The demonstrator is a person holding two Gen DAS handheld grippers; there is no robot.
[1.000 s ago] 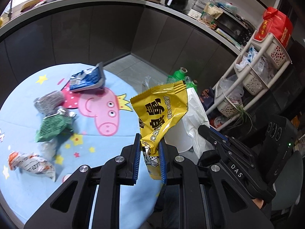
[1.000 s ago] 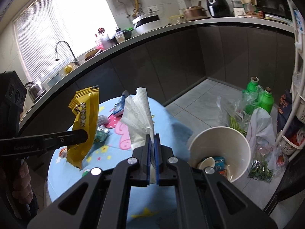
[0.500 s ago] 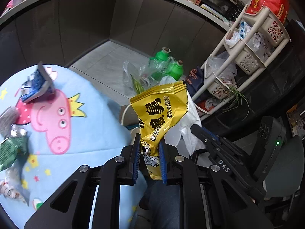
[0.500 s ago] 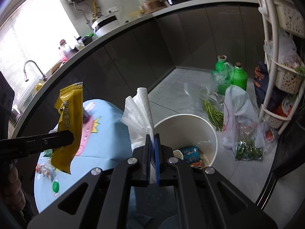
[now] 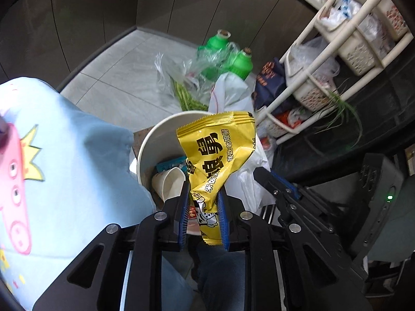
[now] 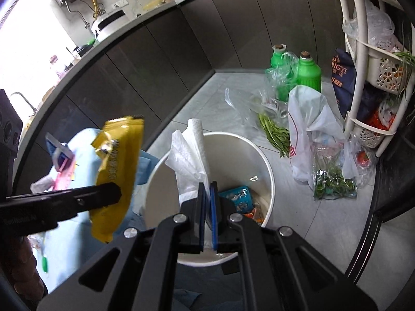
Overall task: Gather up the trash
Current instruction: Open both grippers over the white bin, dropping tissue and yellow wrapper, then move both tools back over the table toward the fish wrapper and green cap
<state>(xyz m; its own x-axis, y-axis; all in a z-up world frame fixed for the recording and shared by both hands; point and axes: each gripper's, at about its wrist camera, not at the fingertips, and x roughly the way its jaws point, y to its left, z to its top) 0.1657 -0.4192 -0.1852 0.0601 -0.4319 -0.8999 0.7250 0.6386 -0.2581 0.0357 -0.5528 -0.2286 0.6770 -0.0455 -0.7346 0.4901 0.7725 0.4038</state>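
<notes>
1. Trash in hand: a yellow snack wrapper (image 5: 216, 155) stands long axis up from your left tongs (image 5: 202, 215), which have just been easing apart around it, pads touching it.
2. Crumpled white tissue (image 6: 189, 160) is clamped in your right tongs (image 6: 207, 217).
3. Both hang over the white bin (image 6: 267, 171) beside the counter (image 5: 77, 160) (right sits nearer centre).
4. Both tongs point steeply down.

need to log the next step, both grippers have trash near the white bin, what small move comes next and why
Probably open the right gripper first: its white tissue hangs over the white bin, so it should drop in. The left gripper holds the yellow wrapper near the bin's rim and may need to shift inward before releasing.
</notes>
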